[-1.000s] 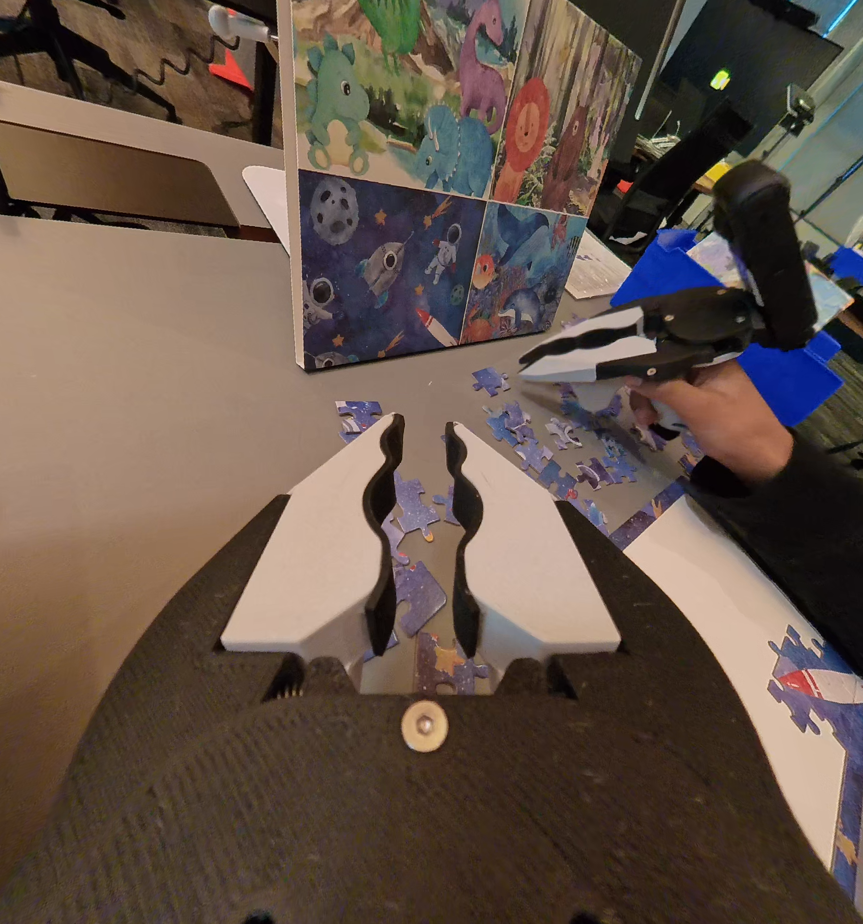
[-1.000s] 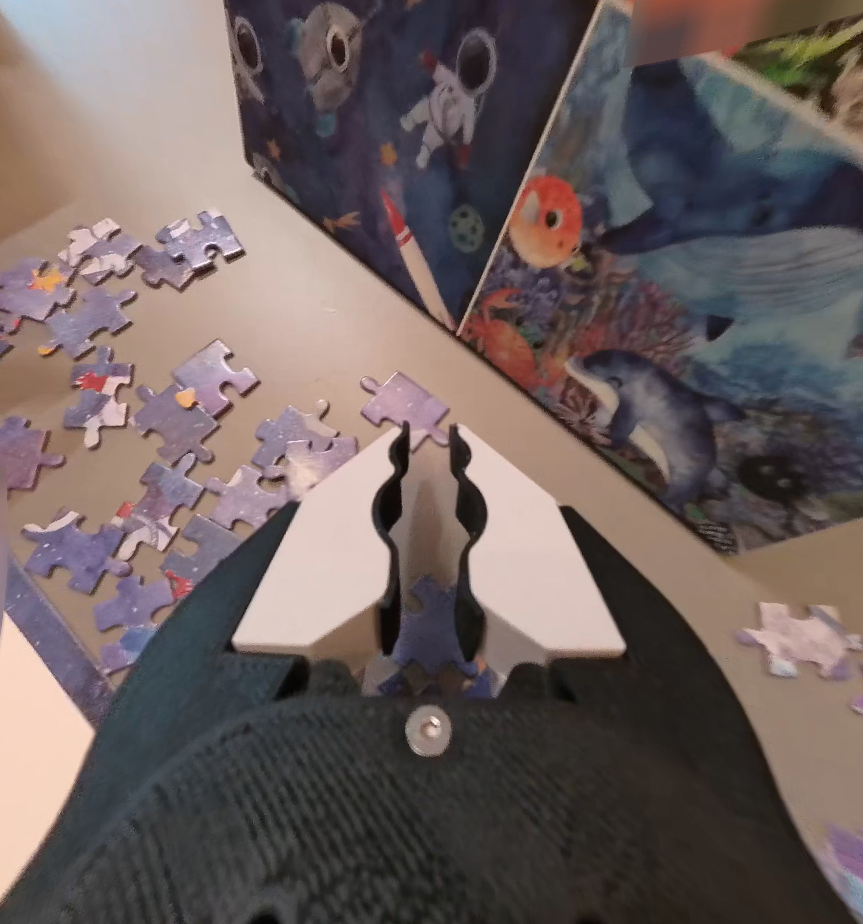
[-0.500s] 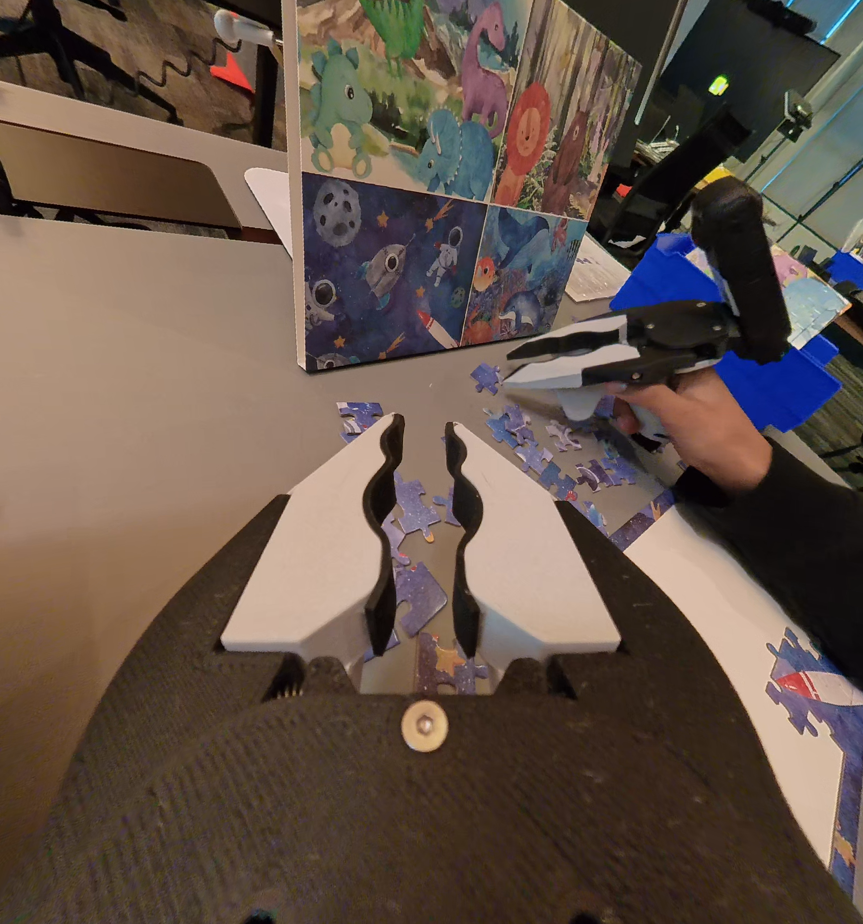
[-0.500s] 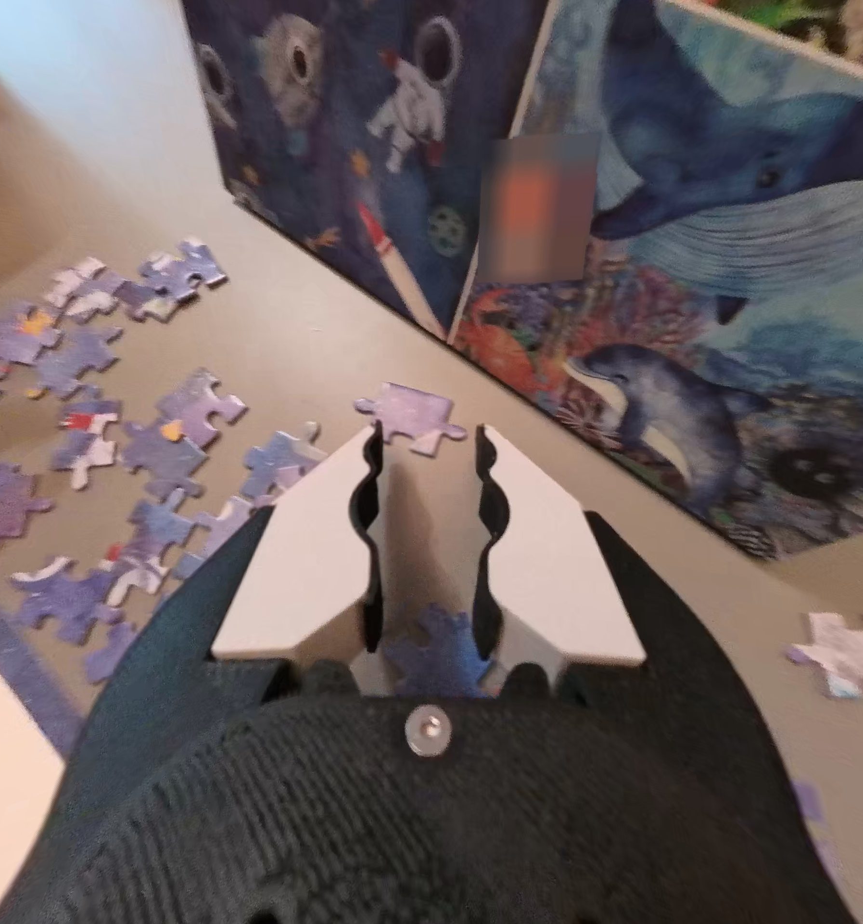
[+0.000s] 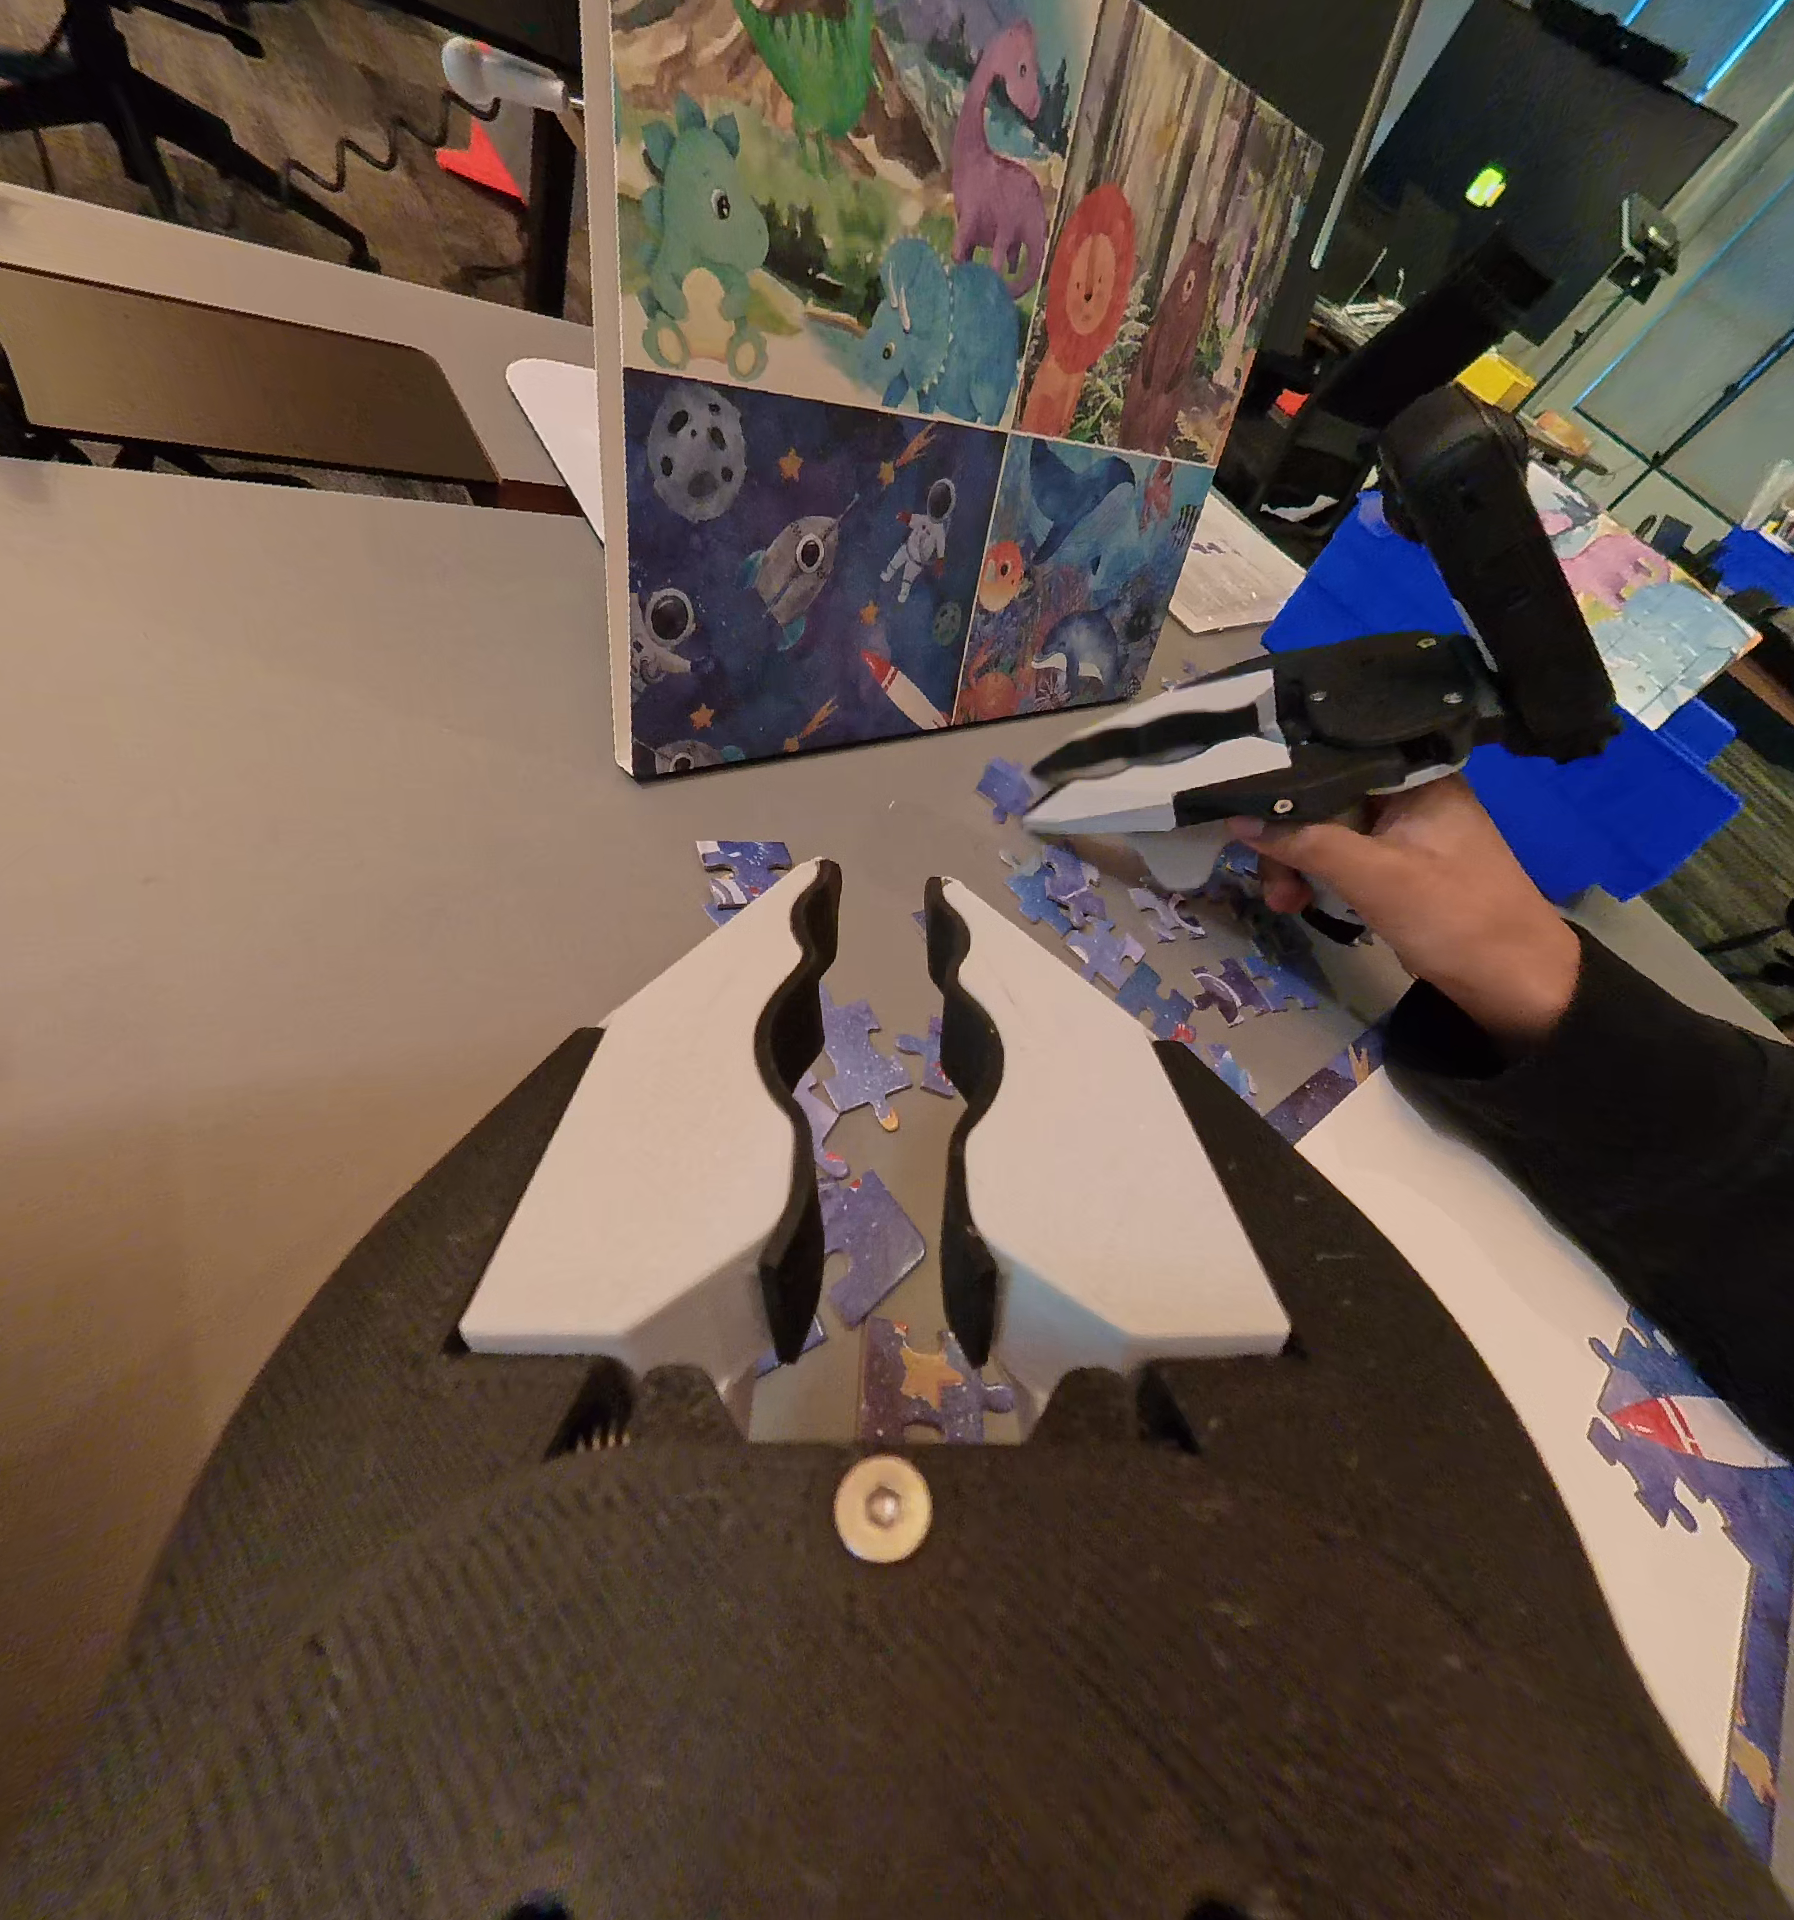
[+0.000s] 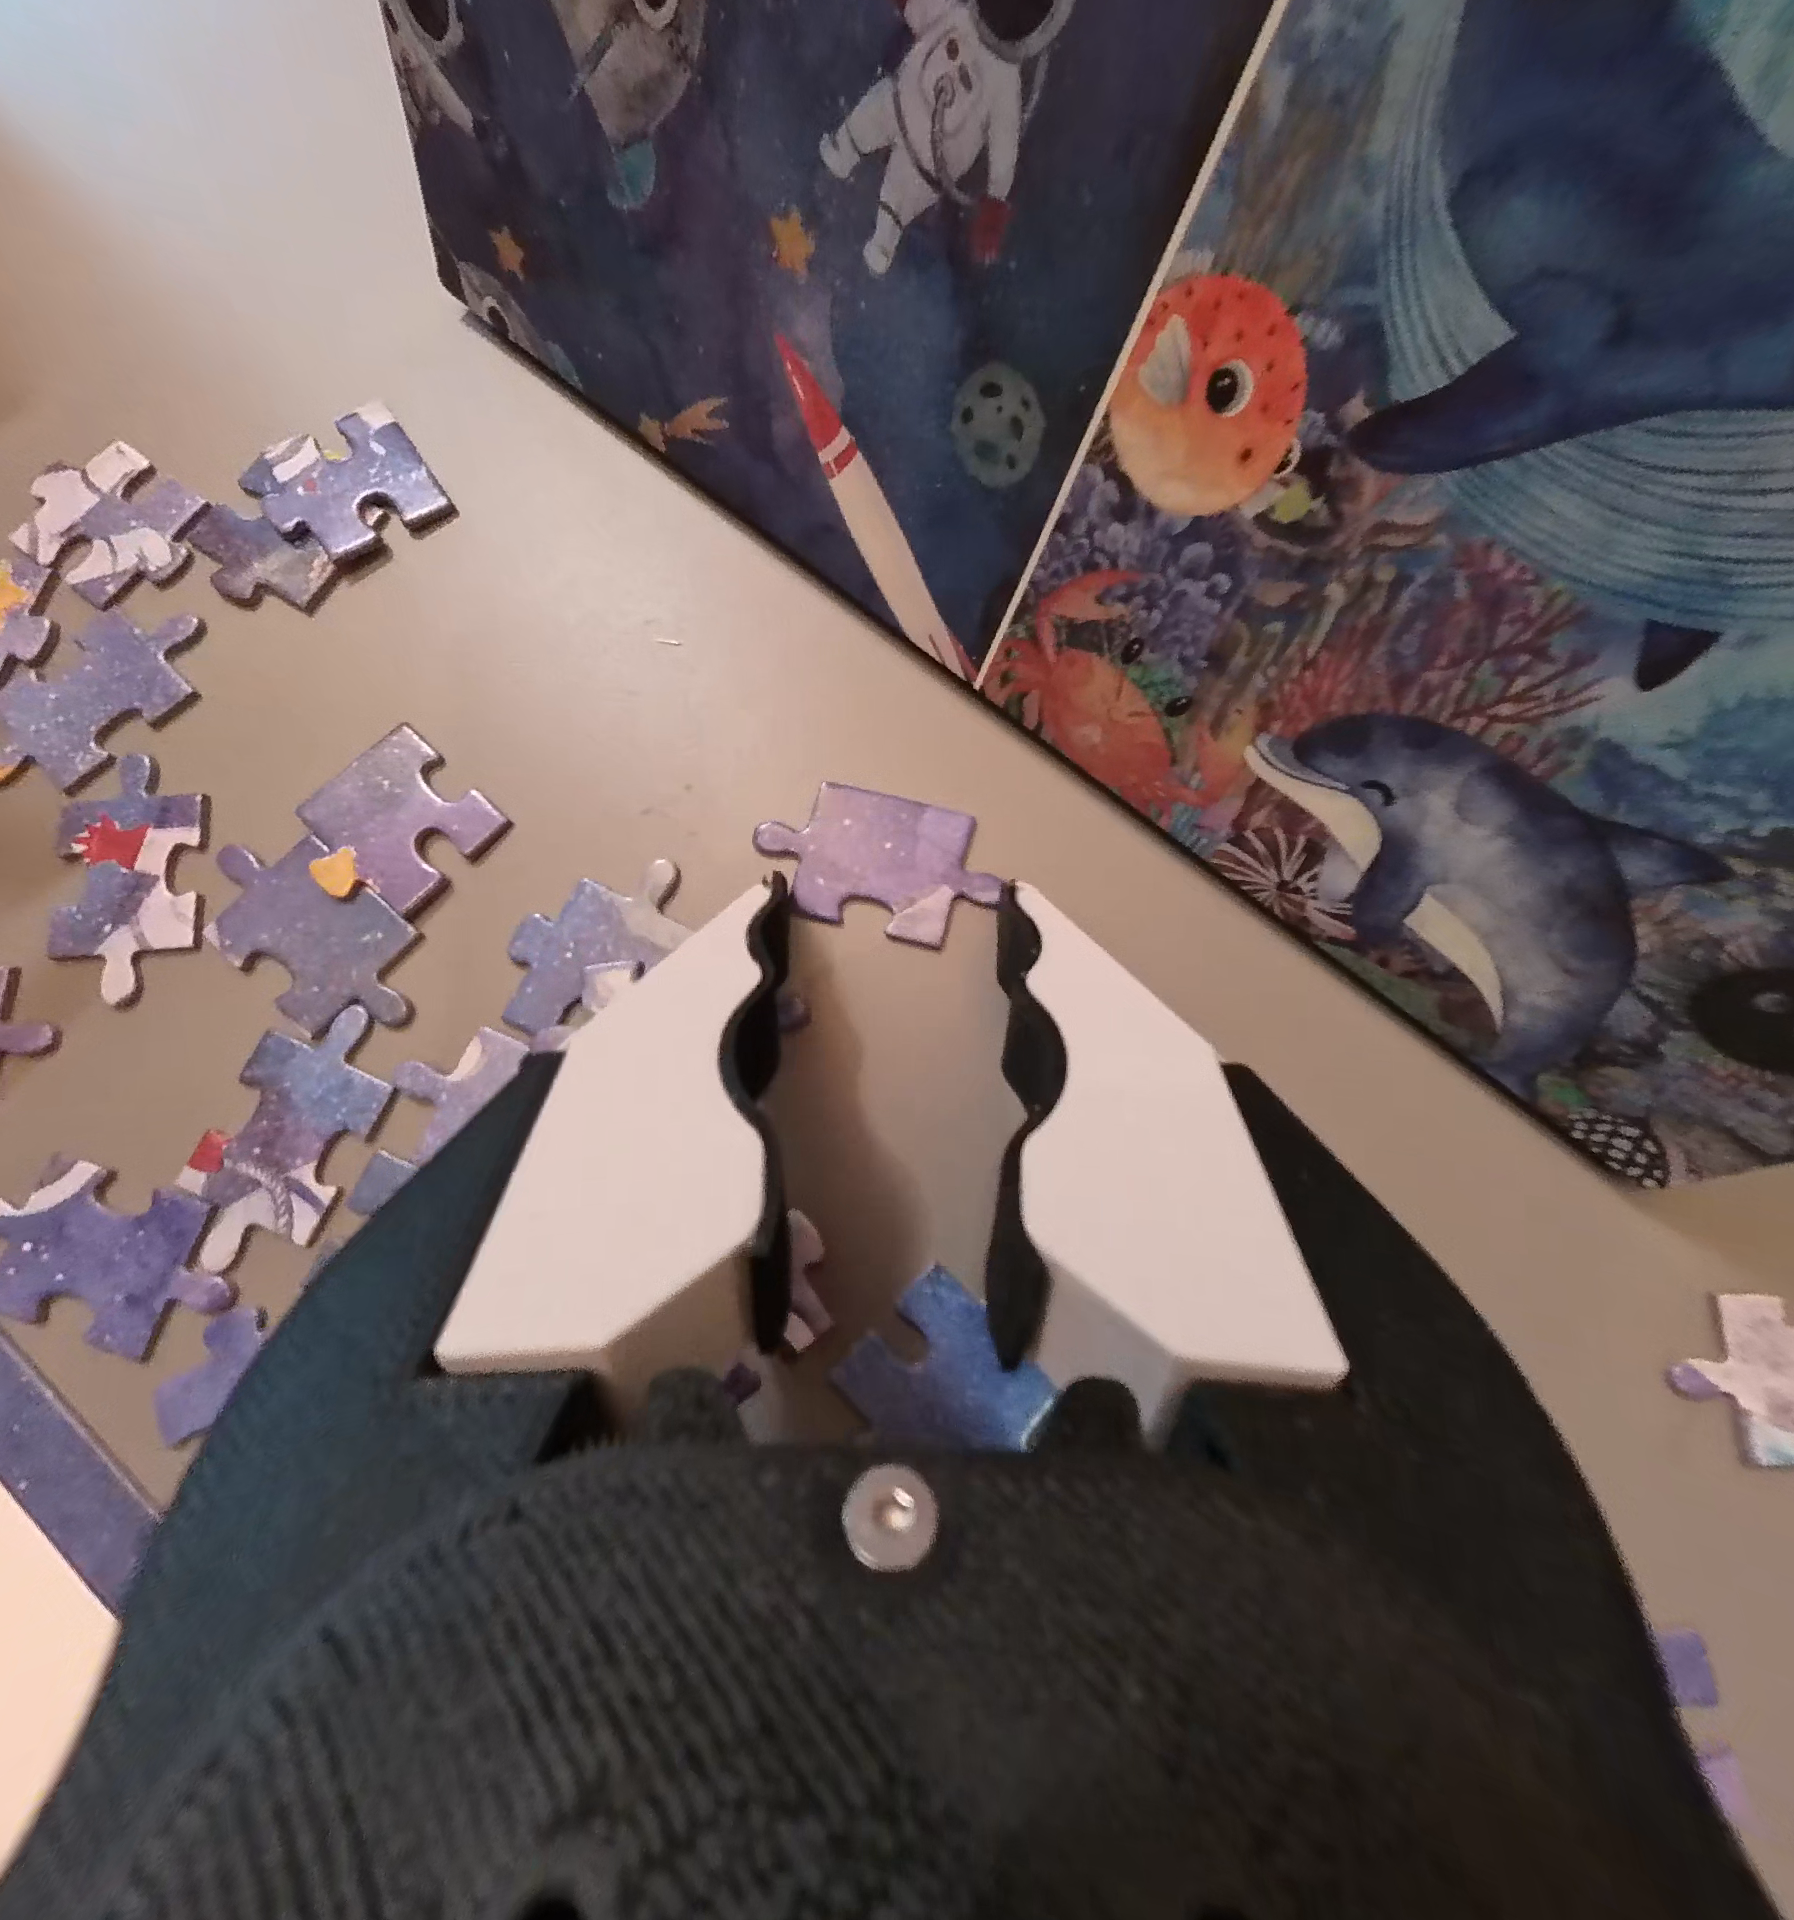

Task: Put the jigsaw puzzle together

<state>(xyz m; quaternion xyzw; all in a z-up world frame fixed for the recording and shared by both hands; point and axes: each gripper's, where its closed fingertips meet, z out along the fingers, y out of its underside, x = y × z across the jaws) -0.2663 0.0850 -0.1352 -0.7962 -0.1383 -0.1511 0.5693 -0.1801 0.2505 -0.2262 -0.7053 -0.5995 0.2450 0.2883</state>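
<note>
Most loose puzzle pieces (image 6: 332, 914) still lie scattered on the table (image 5: 249, 831) before the picture box (image 5: 872, 468), your right gripper (image 6: 888, 899) spread around a purple piece (image 6: 888, 847) without pressing it, your left gripper (image 5: 880, 878) empty, jaws slightly parted.

The left gripper (image 5: 880, 883), white fingers with wavy black pads on a black ribbed body, hovers low over the grey table with its jaws a little apart and nothing between them. The right gripper (image 6: 891, 896), held in a hand (image 5: 1412, 894) with a black sleeve (image 5: 1641, 1184), points down, jaws spread wider, pads clear of anything.
</note>
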